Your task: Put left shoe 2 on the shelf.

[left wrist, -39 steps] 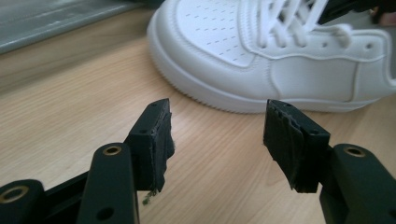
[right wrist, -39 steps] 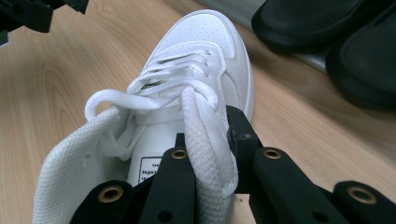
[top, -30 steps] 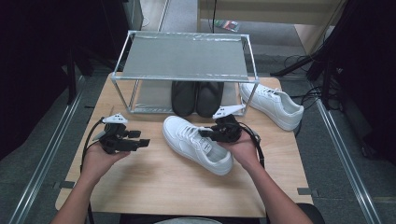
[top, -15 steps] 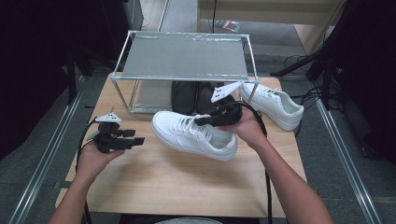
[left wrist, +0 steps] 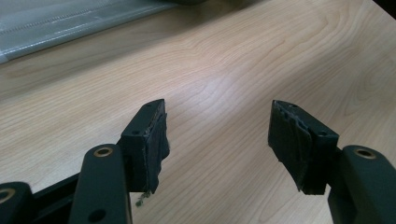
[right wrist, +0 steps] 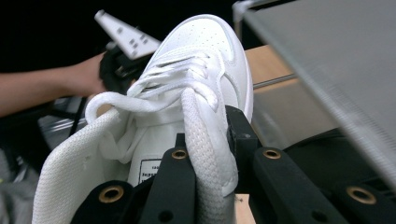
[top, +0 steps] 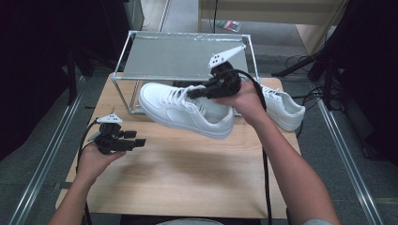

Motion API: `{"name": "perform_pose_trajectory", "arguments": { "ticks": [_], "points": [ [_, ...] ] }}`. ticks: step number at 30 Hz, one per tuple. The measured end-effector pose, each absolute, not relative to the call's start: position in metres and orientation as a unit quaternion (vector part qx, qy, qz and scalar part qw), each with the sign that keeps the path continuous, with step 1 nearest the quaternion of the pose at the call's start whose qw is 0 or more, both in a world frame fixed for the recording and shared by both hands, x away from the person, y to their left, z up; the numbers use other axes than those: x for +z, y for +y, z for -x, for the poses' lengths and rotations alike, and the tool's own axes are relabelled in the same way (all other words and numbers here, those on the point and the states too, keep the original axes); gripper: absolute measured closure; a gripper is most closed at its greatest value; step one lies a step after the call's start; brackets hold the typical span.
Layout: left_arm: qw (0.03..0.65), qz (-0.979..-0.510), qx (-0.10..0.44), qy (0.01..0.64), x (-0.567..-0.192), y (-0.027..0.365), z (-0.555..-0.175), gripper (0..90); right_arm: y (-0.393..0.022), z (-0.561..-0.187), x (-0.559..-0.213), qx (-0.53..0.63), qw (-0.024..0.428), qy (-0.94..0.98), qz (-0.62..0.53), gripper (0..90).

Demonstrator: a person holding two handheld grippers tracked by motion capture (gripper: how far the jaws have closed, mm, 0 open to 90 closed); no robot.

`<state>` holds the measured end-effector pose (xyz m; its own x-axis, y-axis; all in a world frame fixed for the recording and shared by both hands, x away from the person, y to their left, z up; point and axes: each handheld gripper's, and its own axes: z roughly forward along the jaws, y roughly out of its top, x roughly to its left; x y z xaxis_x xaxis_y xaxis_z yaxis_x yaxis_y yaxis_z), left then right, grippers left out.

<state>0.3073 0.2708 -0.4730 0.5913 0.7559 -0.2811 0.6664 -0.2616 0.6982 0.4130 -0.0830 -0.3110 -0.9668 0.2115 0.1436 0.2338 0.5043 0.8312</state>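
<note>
A white sneaker (top: pixel 180 110) hangs in the air over the wooden table (top: pixel 187 173), toe to the left, just in front of the metal rack (top: pixel 178 54). My right gripper (top: pixel 199 91) is shut on the side wall of its collar. In the right gripper view the padded collar (right wrist: pixel 205 186) is pinched between the jaws of the right gripper (right wrist: pixel 208 135), and the sneaker's toe (right wrist: pixel 205 42) points away. My left gripper (top: pixel 138 141) is low over the table's left side, open; in its own view the left gripper (left wrist: pixel 217 135) has bare wood between its pads.
A second white sneaker (top: pixel 281 105) lies on the table at the right, beside the rack. Dark shoes (top: pixel 180 84) sit under the rack's shelf. The rack's grey mesh top (right wrist: pixel 336 60) is close on the right of the lifted sneaker. Cables trail off the table's right edge.
My right gripper has lifted the white sneaker off the table and carried it up toward the rack. The left gripper has stayed where it was, still open.
</note>
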Motion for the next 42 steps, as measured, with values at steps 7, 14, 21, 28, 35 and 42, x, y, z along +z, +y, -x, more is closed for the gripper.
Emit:
{"name": "perform_pose_trajectory", "arguments": {
  "ticks": [7, 14, 21, 28, 35, 42],
  "points": [
    [0.413, -0.797, 0.052, 0.438, -0.471, 0.269, -0.306, 38.2, -0.076, -0.425, -0.281, -0.476, -0.027, -0.858, 0.191, 84.7],
    [0.413, -0.799, 0.049, 0.434, -0.472, 0.267, -0.306, 36.9, -0.075, -0.445, -0.267, -0.48, -0.057, -0.835, 0.264, 84.7],
    [0.408, -0.806, 0.051, 0.426, -0.472, 0.265, -0.307, 36.8, -0.076, -0.465, -0.262, -0.477, -0.091, -0.807, 0.338, 84.7],
    [0.412, -0.811, 0.044, 0.413, -0.471, 0.257, -0.307, 36.8, -0.073, -0.482, -0.26, -0.471, -0.138, -0.761, 0.425, 84.3],
    [0.408, -0.824, 0.034, 0.393, -0.471, 0.248, -0.308, 36.8, -0.059, -0.506, -0.263, -0.446, -0.173, -0.732, 0.485, 84.2],
    [0.416, -0.829, 0.03, 0.373, -0.469, 0.242, -0.308, 36.6, -0.039, -0.528, -0.269, -0.442, -0.181, -0.7, 0.531, 83.6]
  ]
}}
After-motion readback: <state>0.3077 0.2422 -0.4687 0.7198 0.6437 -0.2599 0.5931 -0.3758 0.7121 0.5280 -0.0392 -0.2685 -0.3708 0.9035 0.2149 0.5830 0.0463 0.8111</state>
